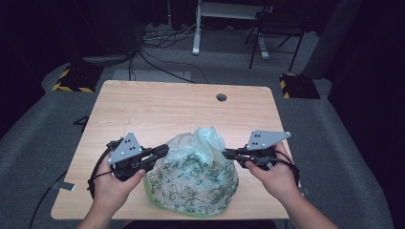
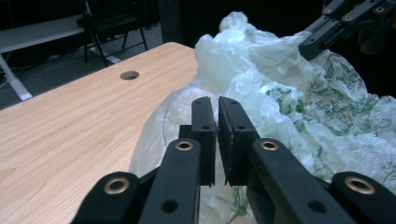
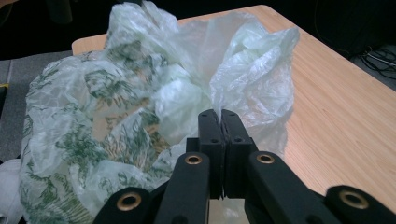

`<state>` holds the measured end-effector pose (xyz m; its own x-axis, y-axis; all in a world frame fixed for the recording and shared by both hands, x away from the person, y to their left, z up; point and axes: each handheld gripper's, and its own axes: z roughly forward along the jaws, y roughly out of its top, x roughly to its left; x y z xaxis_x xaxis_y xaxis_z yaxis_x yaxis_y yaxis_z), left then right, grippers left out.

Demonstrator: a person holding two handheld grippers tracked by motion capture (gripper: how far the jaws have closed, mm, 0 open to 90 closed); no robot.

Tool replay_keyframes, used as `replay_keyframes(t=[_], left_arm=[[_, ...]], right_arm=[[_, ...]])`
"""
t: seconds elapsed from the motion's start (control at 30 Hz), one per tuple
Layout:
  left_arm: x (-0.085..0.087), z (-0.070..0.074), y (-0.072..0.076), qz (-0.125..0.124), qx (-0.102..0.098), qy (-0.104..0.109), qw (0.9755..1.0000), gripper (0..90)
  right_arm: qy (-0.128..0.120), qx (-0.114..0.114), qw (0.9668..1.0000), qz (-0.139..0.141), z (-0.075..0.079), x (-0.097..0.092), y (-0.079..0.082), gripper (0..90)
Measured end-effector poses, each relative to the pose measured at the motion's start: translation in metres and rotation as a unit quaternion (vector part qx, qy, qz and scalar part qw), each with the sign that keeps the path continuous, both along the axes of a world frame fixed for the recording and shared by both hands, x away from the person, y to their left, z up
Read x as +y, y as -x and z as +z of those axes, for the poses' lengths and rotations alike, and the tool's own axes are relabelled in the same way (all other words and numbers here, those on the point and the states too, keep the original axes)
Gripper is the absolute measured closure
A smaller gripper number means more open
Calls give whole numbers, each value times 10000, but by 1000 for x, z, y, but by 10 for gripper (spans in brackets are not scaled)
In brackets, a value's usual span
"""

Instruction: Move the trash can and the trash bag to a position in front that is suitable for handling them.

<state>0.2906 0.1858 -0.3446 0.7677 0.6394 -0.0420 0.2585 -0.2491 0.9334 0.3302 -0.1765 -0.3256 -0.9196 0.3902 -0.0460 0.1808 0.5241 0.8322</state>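
Observation:
A crumpled translucent plastic bag (image 1: 193, 176) with a green leafy print sits on the wooden table (image 1: 157, 107) near its front edge. Its pale top is bunched upward (image 1: 208, 136). My left gripper (image 1: 165, 150) is at the bag's left shoulder, with the jaws shut and a sliver of pale film between them (image 2: 218, 105). My right gripper (image 1: 225, 153) meets the bag's upper right side and is shut on the film there (image 3: 220, 114). The right gripper's jaws also show far off in the left gripper view (image 2: 312, 45). What the bag holds is hidden.
A round cable hole (image 1: 221, 97) lies near the table's far edge. The far half of the table is bare wood. Beyond it on the grey floor are cables (image 1: 162, 36), a chair (image 1: 277, 28) and a desk leg (image 1: 197, 28).

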Motion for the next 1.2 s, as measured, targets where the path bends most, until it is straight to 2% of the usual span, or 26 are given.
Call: replay_keyframes(t=[0.17, 0.33, 0.5, 0.6, 0.7, 0.8, 0.87, 0.93, 1.03, 1.07, 1.13, 1.2], left_arm=[[3, 3, 7, -48, -14, 50, 10000, 899], [4, 4, 12, -28, -60, -115, 9999, 900], [10, -3, 4, 135, 51, -184, 9997, 900], [12, -12, -5, 238, 193, -233, 9993, 900], [14, -23, -19, 355, 363, -126, 9986, 900], [12, -30, -29, 415, 450, -42, 9981, 900], [11, -34, -32, 345, 526, 72, 9980, 900], [12, -33, -28, 261, 474, 241, 9982, 899], [14, -23, -19, 268, 364, 639, 9969, 706], [15, -19, -15, 285, 273, 759, 9963, 650], [16, -8, -8, 287, 139, 866, 9957, 568], [12, 4, 2, 117, -24, 915, 9957, 507]], right_arm=[[94, -35, 9999, -128, 0, -14, 3, 898], [135, 59, 9997, -195, -5, -26, 6, 898], [155, 152, 9993, -297, -13, -37, 6, 897], [67, 218, 9992, -333, -19, -39, 2, 896], [0, 235, 9993, -297, -23, -34, -1, 894], [-62, 228, 9993, -273, -26, -24, -7, 893], [-69, 234, 9993, -273, -28, -19, -11, 893], [-85, 238, 9992, -302, -29, -18, -13, 894], [-135, 165, 9993, -313, -25, -20, -11, 894], [-149, 124, 9993, -323, -23, -20, -10, 894], [-148, 48, 9993, -349, -19, -21, -8, 893], [-116, -5, 9993, -349, -17, -19, -5, 893]])
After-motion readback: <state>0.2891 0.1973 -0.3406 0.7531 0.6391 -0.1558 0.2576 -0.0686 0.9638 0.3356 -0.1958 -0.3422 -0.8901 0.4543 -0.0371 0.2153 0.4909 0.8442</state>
